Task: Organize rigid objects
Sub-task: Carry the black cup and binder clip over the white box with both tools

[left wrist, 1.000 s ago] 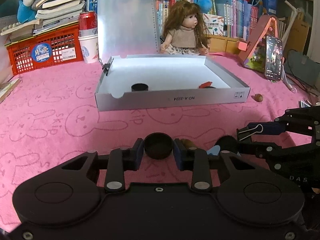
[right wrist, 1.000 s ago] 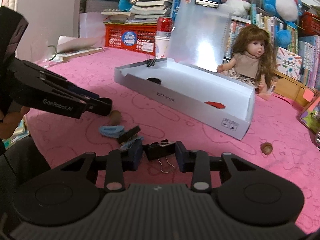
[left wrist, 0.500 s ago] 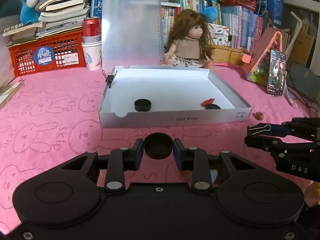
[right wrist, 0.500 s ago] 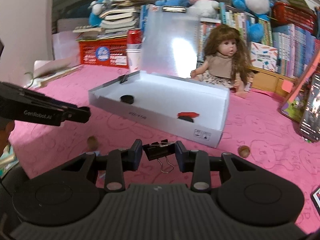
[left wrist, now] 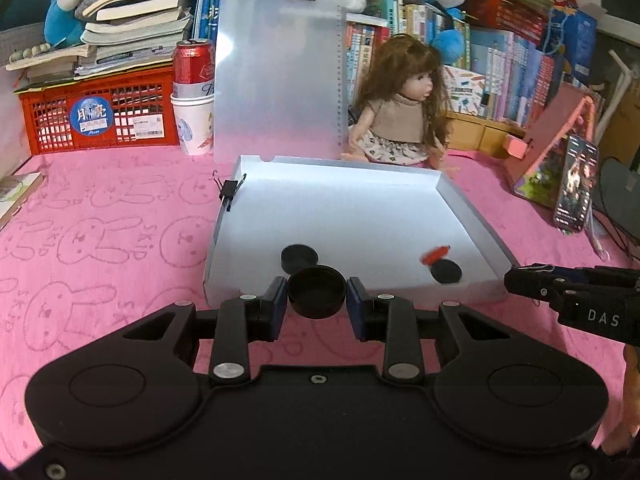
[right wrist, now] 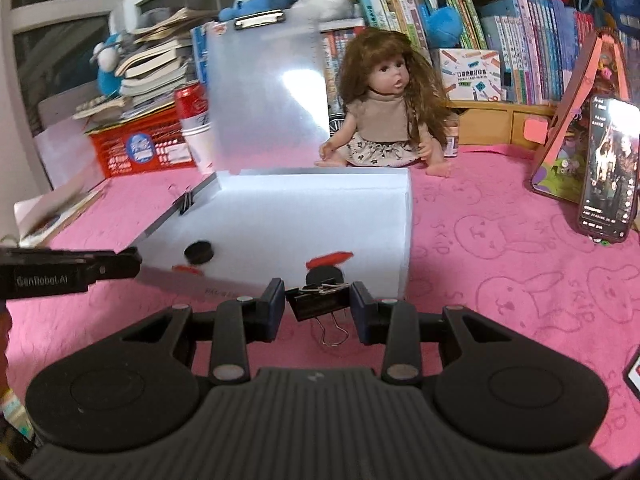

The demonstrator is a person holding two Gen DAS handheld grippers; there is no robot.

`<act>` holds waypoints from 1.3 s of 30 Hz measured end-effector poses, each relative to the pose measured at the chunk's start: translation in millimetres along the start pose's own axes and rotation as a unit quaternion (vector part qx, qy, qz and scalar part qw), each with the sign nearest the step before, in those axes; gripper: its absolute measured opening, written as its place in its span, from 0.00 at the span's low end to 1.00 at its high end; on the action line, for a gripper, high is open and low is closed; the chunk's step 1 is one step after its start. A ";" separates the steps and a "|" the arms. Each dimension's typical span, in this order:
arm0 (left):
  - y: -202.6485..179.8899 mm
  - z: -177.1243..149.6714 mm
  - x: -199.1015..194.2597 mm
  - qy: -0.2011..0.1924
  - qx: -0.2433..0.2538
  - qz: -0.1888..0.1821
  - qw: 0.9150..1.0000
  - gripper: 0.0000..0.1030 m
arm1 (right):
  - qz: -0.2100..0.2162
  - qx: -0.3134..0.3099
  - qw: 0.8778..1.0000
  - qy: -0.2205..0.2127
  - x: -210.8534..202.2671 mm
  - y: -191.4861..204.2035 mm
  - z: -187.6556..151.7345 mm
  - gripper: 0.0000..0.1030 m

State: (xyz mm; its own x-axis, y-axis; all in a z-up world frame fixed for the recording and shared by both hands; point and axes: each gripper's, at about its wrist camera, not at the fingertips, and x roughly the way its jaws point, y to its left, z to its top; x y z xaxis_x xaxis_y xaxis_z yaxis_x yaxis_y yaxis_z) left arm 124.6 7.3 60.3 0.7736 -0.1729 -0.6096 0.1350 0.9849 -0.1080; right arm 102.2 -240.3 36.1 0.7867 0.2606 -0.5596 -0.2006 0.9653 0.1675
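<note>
Covering the table, a pink bunny-print cloth [left wrist: 100, 208] meets crowded bookshelves [right wrist: 532, 48]. The left gripper [left wrist: 317, 298] clamps a round black cap [left wrist: 317, 295], mouth up, at the white tray [left wrist: 472, 208]'s front wall; the right gripper [right wrist: 318, 307] pinches a black binder clip [right wrist: 318, 304] crosswise, handles trailing toward the camera.

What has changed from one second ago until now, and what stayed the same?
Both tools rose and moved toward the shallow white cardboard box. The left tool still grips the round black cap; the right tool still grips the black binder clip. The box's contents are unchanged.
</note>
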 end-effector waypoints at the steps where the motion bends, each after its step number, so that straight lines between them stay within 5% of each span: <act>1: 0.0 3.4 3.6 0.003 -0.002 0.000 1.000 0.30 | 0.000 0.009 1.000 0.002 3.7 -1.0 4.1 0.40; 18: -3.8 52.3 60.4 0.038 -0.007 0.028 0.999 0.30 | 0.004 0.120 0.992 0.040 58.7 -25.7 54.5 0.40; 39: 5.0 72.2 138.9 0.074 -0.024 0.058 0.995 0.30 | -0.019 0.105 0.991 0.079 126.1 -6.0 65.6 0.40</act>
State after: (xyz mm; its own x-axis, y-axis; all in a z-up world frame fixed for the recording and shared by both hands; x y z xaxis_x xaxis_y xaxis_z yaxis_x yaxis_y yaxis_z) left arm 277.4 -11.7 31.8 0.6827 -0.0605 -0.7282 0.0176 0.9976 -0.0664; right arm 240.9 -214.5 17.8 0.6868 0.2393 -0.6863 -0.0335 0.9537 0.2990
